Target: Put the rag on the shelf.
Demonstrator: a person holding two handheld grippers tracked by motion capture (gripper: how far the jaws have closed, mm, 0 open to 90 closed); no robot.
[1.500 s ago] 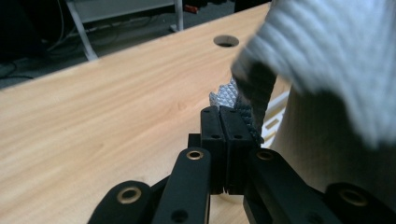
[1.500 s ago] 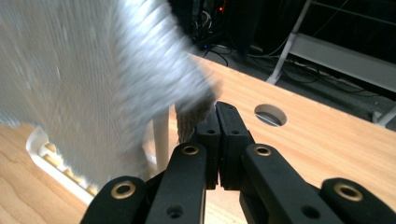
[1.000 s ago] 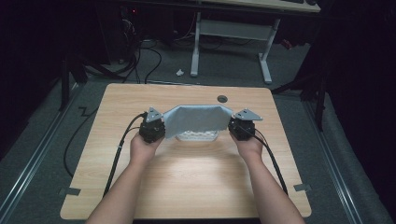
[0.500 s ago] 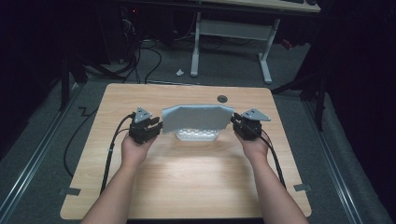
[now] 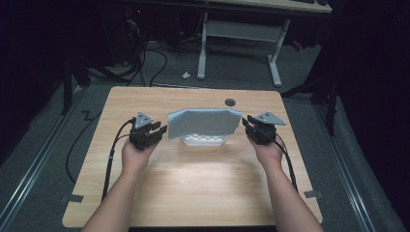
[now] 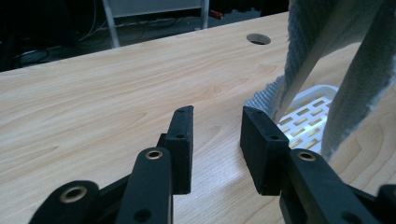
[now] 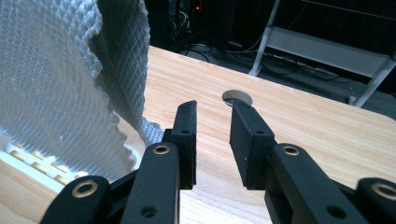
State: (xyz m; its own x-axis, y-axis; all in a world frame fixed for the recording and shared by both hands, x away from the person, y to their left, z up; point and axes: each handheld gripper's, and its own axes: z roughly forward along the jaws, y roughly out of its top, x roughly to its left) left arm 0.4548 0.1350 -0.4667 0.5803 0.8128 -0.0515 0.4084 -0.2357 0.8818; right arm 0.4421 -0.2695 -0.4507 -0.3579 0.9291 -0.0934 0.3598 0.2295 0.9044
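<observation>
A grey-blue waffle-weave cloth (image 5: 205,123) hangs draped over a white slotted rack (image 5: 203,140) in the middle of the wooden table (image 5: 193,183). My left gripper (image 5: 162,129) stands open just left of the cloth's left edge, with nothing between its jaws. My right gripper (image 5: 245,123) is open just right of the cloth's right edge, also holding nothing. The left gripper view has the open gripper (image 6: 217,116) over bare wood, with the cloth (image 6: 359,79) and rack (image 6: 308,116) to its right. In the right gripper view the gripper (image 7: 212,109) is open, with the cloth (image 7: 51,84) to its left.
A round cable hole (image 5: 230,102) lies in the table behind the cloth. Black cables (image 5: 113,159) trail from both grippers over the table's edges. A white desk frame (image 5: 241,34) stands on the floor beyond the far edge.
Both grippers were at the cloth's ends a second ago. They have let go and moved outward, left to the left and right to the right. The cloth stays draped over the rack.
</observation>
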